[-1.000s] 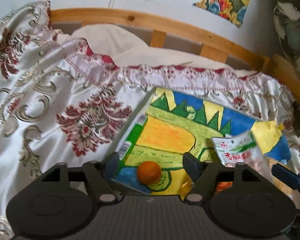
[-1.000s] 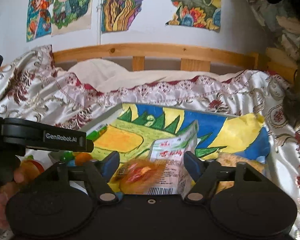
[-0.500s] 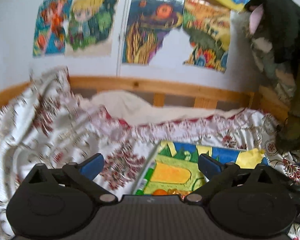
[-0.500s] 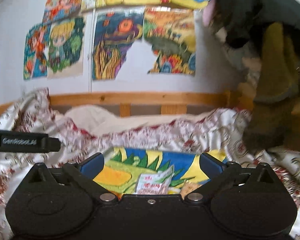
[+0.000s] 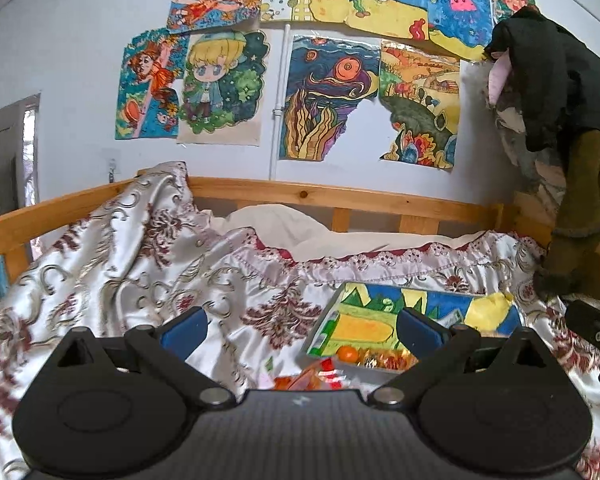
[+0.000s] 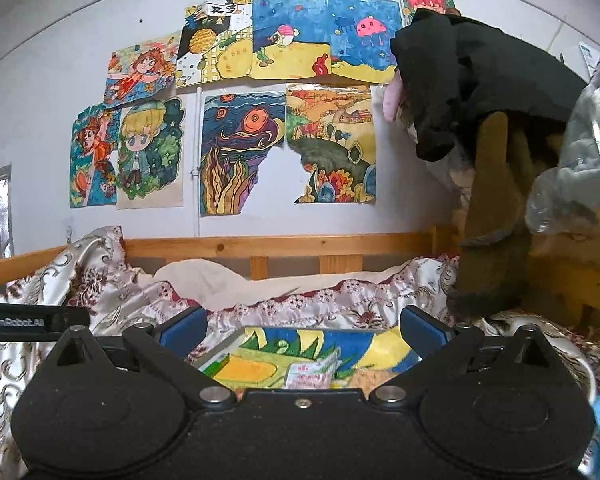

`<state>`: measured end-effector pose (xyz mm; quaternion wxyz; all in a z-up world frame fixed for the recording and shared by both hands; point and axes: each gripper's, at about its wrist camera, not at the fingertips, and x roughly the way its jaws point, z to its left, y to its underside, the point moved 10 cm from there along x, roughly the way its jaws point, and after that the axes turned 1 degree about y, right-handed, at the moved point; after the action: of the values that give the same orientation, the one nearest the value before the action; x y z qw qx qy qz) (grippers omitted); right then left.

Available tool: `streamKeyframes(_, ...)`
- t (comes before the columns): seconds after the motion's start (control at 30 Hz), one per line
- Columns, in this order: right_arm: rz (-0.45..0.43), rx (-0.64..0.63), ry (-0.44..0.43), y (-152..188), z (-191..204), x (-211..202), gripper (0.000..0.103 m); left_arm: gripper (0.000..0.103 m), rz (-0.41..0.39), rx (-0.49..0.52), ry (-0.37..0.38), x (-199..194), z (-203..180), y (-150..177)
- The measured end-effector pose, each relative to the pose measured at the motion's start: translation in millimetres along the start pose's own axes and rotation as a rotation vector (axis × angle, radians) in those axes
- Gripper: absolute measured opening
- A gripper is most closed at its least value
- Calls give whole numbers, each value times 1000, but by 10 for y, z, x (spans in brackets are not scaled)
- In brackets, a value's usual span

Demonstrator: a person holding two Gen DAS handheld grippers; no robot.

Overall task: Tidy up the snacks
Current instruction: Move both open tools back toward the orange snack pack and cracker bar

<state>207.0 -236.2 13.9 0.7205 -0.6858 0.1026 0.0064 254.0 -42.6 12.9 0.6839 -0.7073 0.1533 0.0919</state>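
A shallow box lined with a colourful drawing (image 5: 400, 320) (image 6: 300, 350) lies on the patterned bedspread. It holds a small orange ball (image 5: 348, 354), wrapped candies (image 5: 384, 360) and a white-and-red packet (image 6: 312, 372). More red wrappers (image 5: 316, 376) lie on the cloth just left of the box. My left gripper (image 5: 302, 332) hovers back from the box, open and empty. My right gripper (image 6: 302, 330) is also raised, open with nothing between its blue pads. Each gripper shows at the edge of the other's view: the right one (image 5: 596, 332), the left one (image 6: 32, 322).
A wooden bed rail (image 5: 340, 196) runs along the wall, with a white pillow (image 5: 284, 224) before it. Drawings (image 6: 240, 152) hang on the wall. Dark clothes (image 6: 480, 92) hang at the right over the bed corner. The bedspread (image 5: 120, 280) rises in folds at the left.
Both grippers have drawn back and risen from the box, and their jaws have spread wider. The orange ball and a wrapped snack, earlier between the fingers, now lie below.
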Motion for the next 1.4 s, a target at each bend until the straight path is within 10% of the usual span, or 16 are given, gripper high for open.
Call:
streamKeyframes(0.7,104,-37,29,447,183,-1000,102,102,118,8,-72,-760,320,491)
streamKeyframes(1.4,316,-36,8,919,408,-858,102,102,301,129,-12,-572,273,669)
